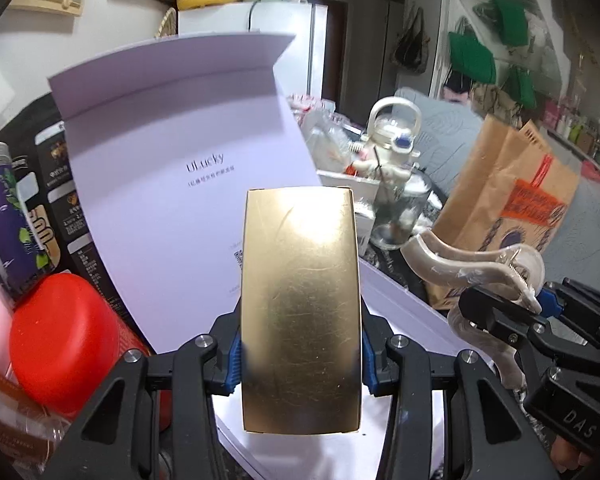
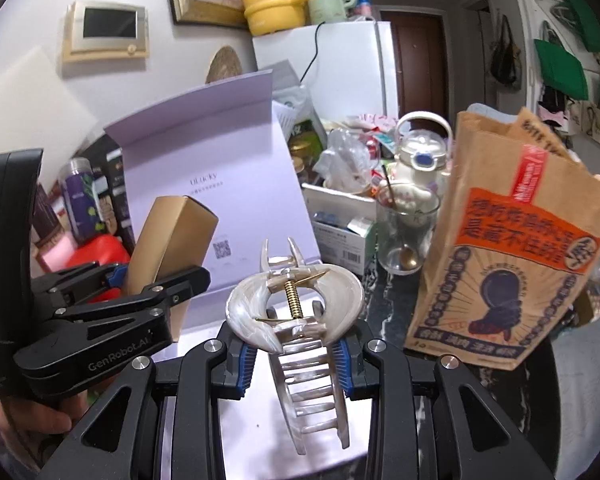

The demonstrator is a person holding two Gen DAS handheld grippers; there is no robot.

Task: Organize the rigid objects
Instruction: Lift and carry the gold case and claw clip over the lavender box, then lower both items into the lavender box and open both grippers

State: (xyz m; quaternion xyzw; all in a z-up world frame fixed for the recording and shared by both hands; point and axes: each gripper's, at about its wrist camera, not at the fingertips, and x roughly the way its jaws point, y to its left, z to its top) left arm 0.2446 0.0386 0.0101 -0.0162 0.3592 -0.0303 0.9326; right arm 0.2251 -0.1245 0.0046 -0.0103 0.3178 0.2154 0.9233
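My left gripper is shut on a flat gold box, with its blue pads pressed on the box's two long sides. The same gold box appears at the left of the right wrist view, tilted, above the open lilac box. My right gripper is shut on a pearly white hair claw clip, whose brass spring faces up. The clip also shows at the right of the left wrist view. An open lilac gift box stands just beyond both, its lid raised.
A brown paper bag stands close on the right. Behind the lilac box are a glass with a spoon, a white kettle-shaped bottle and small cartons. A red lid and a purple can crowd the left.
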